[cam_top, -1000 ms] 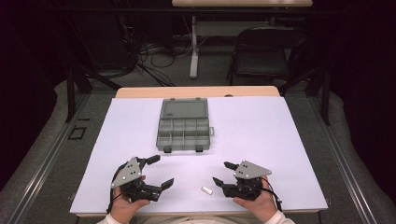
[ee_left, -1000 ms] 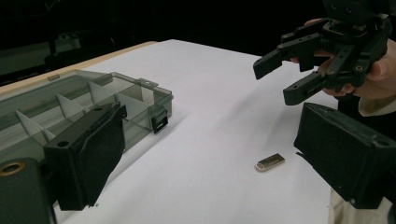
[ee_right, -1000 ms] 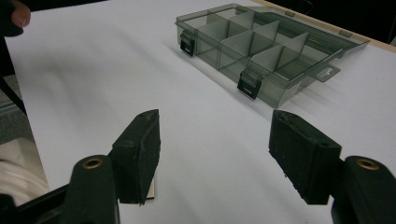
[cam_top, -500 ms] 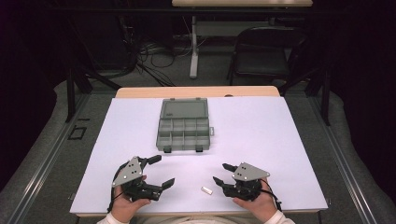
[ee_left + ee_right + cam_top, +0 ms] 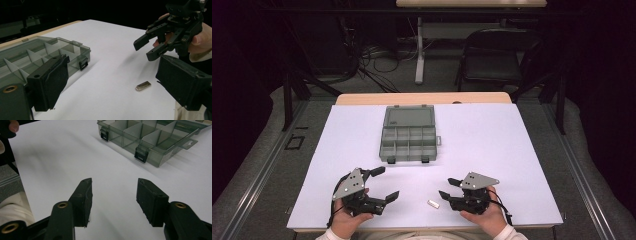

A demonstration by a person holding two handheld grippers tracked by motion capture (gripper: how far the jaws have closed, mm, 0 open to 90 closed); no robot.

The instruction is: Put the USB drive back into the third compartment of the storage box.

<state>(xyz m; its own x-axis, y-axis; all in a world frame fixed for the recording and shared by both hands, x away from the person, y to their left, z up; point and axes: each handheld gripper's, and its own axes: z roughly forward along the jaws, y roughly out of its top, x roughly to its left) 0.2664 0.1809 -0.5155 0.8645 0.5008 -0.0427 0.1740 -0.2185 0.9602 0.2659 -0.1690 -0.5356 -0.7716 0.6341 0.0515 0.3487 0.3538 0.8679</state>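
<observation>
A small silver metal piece point(image 5: 433, 204) lies flat on the white table cover near the front edge, between my two grippers; the left gripper view has it point(image 5: 143, 85) low between that gripper's jaws, on the sheet and untouched. My left gripper point(image 5: 387, 183) is wide open, pointing right. My right gripper point(image 5: 447, 187) points left at the piece with its tips just short of it. Its jaws have just been closing, but they are still apart with nothing between them point(image 5: 114, 187). A grey see-through compartment box point(image 5: 407, 157) stands open at mid-table.
The box's front wall with two black latches point(image 5: 160, 160) lies ahead of the right gripper, and its corner point(image 5: 82, 51) sits left of the left gripper. A white sheet point(image 5: 512, 150) covers the table. A chair point(image 5: 497, 55) and cables are beyond the far edge.
The right gripper's jaws have narrowed. Both hands, the metal piece and the box stay where they were.
</observation>
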